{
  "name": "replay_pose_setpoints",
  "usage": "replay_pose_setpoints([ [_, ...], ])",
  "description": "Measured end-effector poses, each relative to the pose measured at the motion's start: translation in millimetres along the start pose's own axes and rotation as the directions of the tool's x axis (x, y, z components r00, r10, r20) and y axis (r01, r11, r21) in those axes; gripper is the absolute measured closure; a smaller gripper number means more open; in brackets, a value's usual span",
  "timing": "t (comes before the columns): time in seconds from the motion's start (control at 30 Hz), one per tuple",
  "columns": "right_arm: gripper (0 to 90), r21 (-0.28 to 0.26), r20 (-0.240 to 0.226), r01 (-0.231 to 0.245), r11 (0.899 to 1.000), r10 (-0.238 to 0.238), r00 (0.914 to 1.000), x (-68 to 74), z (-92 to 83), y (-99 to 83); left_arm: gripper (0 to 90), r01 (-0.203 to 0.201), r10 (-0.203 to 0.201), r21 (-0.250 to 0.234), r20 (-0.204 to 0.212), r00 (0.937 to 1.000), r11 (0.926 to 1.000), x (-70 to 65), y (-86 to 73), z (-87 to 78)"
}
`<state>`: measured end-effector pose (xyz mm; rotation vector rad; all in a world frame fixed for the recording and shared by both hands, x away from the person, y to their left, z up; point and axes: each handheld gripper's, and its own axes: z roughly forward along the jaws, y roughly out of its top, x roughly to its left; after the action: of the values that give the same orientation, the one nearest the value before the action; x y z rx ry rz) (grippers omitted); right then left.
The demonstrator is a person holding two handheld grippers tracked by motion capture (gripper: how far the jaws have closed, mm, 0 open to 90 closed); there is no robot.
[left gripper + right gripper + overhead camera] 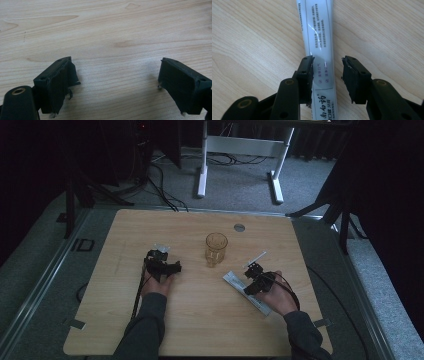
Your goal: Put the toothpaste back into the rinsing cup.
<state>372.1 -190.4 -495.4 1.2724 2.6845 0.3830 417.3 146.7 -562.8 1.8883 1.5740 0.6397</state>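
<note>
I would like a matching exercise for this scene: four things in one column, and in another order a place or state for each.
Things:
1. glass cup
2. toothpaste box
3. left gripper
4. right gripper

Places or states:
A. open, above bare wood
B. lying flat on the table
C. upright, near the table's middle
D. jaws on either side of the box, not clamped

Pairs: 1-C, 2-B, 3-A, 4-D

So the toothpaste box (318, 32) is a long, slim white carton (small printed text, little red checkboxes) lying flat and diagonal on the wooden worktop (249, 37), right of the amber glass.
</note>
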Motion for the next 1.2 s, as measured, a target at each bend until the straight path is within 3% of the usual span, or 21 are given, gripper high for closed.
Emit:
replay_pose_setpoints([
  [0.53,62.8,0.067,-0.05,0.028,0.997,-0.025,0.9984,-1.2,5.5,5.5,12.6,0.0,0.0,0.0,0.0,1.0,1.0,0.0,0.0,0.0],
  [1.2,60.9,0.163,-0.059,0.086,0.983,-0.078,0.9952,0.0,15.7,17.4,12.6,0.0,0.0,0.0,0.0,1.0,1.0,0.0,0.0,0.0],
])
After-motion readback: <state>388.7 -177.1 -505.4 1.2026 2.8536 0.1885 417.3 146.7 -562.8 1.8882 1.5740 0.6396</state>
